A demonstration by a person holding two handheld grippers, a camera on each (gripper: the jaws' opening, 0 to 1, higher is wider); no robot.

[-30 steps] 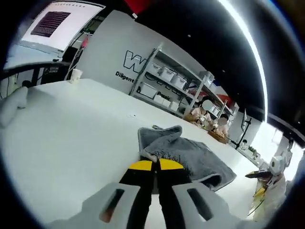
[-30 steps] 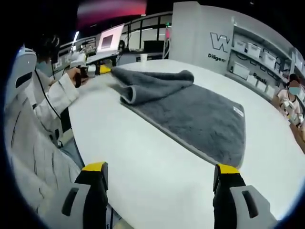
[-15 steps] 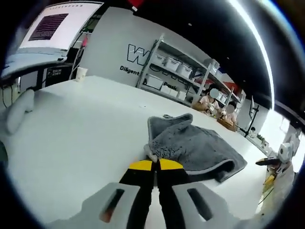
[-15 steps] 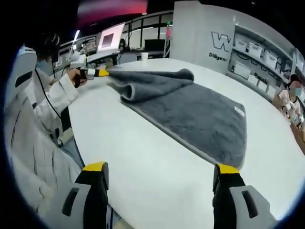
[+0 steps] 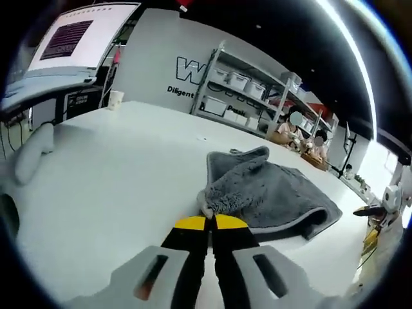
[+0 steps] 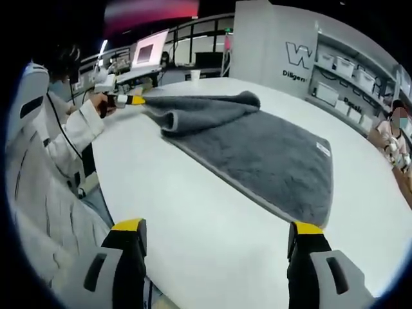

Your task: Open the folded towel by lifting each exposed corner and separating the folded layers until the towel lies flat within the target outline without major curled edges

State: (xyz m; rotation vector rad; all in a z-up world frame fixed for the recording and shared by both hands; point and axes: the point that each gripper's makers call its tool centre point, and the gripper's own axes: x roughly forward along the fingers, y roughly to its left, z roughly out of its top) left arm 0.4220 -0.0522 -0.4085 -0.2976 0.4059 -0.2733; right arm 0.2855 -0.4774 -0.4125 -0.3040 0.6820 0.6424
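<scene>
A grey towel (image 6: 264, 151) lies on the white table (image 6: 212, 244), its far end folded back in a thick roll. In the left gripper view, my left gripper (image 5: 209, 222) is shut on a corner of the towel (image 5: 257, 193), with yellow tips pinching the fabric just above the table (image 5: 109, 174). The right gripper view shows that same left gripper (image 6: 132, 100) held in a hand at the towel's far corner. My right gripper (image 6: 215, 235) stands wide open near the table's front edge, short of the towel's near edge, with nothing between its jaws.
A person in a white sleeve (image 6: 58, 148) stands at the table's left side. Shelving with bins (image 5: 248, 90) and seated people are at the back. A paper cup (image 5: 116, 100) stands at the table's far end and a screen (image 5: 67, 35) hangs beyond it.
The left gripper has pulled the held corner outward, drawing the folded layer lower and flatter. The right gripper has stayed in place.
</scene>
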